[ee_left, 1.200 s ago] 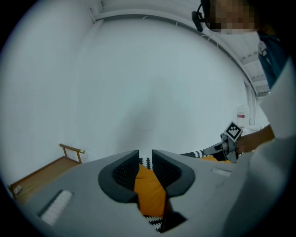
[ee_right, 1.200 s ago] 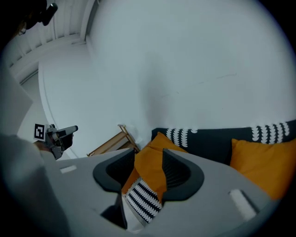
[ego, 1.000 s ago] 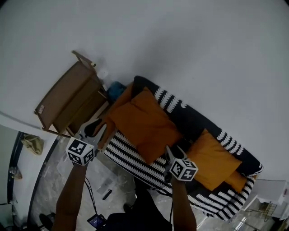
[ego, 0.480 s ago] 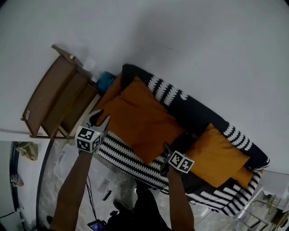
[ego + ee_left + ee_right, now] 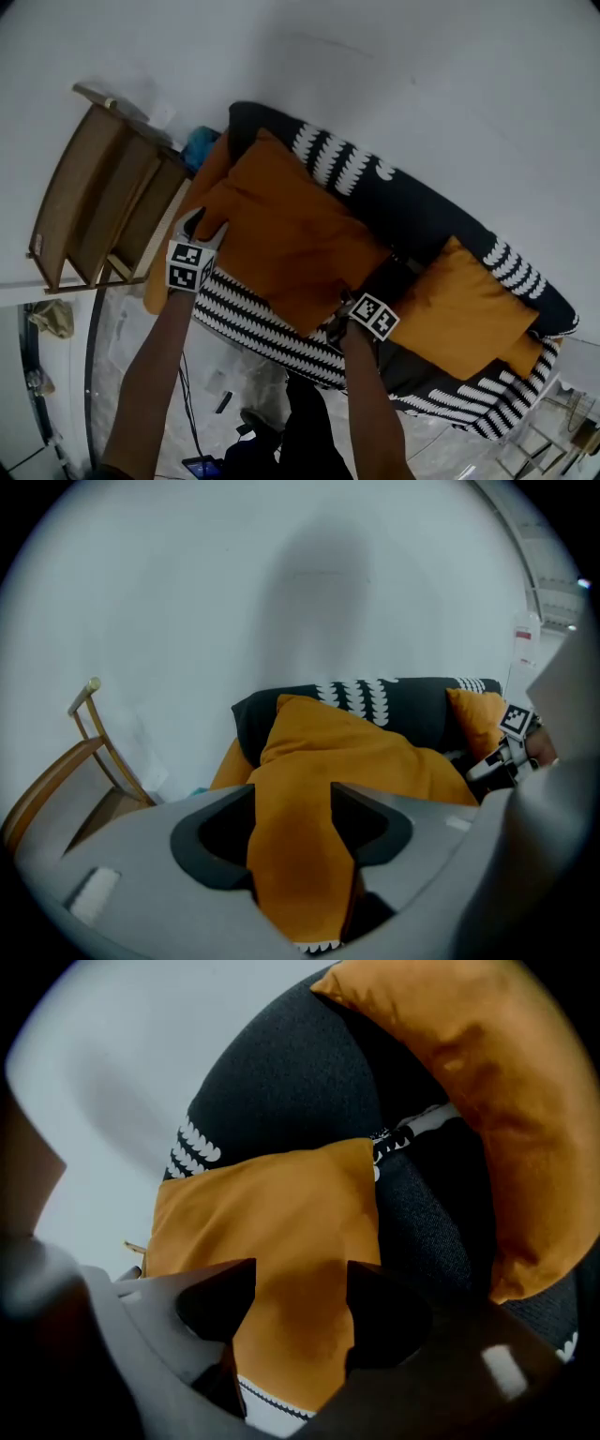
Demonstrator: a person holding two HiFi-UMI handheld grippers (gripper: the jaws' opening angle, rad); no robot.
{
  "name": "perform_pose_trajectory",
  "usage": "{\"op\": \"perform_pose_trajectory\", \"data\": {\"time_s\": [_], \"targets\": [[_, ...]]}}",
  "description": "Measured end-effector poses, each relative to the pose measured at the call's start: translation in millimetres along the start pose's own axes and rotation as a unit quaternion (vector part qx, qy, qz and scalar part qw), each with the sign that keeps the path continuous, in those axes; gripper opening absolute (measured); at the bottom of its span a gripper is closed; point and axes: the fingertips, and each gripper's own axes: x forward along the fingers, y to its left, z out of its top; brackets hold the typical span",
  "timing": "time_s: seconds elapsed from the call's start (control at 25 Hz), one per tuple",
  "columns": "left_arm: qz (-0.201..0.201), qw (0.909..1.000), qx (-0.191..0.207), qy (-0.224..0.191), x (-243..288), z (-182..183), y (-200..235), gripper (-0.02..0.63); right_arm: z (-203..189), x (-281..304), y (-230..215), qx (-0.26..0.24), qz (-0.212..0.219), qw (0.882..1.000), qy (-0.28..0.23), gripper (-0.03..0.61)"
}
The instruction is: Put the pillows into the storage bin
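Note:
A large orange pillow (image 5: 281,225) lies in the long black-and-white storage bin (image 5: 262,323), over its left half. A second orange pillow (image 5: 469,314) rests in the right half. My left gripper (image 5: 199,234) sits at the big pillow's left edge. Its jaws are opening, and orange fabric (image 5: 356,752) shows in the gap of the left gripper (image 5: 292,808). My right gripper (image 5: 352,314) is at the pillow's near right corner. The right gripper's (image 5: 300,1302) jaws are opening too, spread over the pillow (image 5: 272,1213) above the bin's white-edged rim. The other pillow (image 5: 487,1101) curves at the upper right.
A wooden chair or rack (image 5: 94,206) stands left of the bin against the white wall. A blue object (image 5: 200,148) is wedged behind the bin's left end. Cables and a small device (image 5: 202,464) lie on the marbled floor near the person's legs.
Both grippers have moved forward to the big pillow's edge over the bin's near wall. The bin and pillows now fill more of the head view.

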Motion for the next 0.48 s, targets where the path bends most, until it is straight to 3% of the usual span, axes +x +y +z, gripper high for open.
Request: {"op": "perform_pose_trajectory", "data": {"time_s": [0.36, 0.4, 0.48], "targets": [[-0.008, 0.9998, -0.016, 0.008, 32.6, -32.3, 1.4, 0.227, -5.4, 44.9, -17.6, -0.014, -0.014, 0.999, 0.029, 0.293], [-0.009, 0.9997, -0.021, 0.008, 32.0, -33.5, -0.1, 0.216, -5.8, 44.8, -18.6, -0.019, -0.015, 0.999, 0.033, 0.285], [-0.011, 0.9995, -0.028, 0.007, 27.9, -33.3, -2.2, 0.169, -6.0, 39.7, -16.7, -0.036, -0.019, 0.998, 0.039, 0.203]]}}
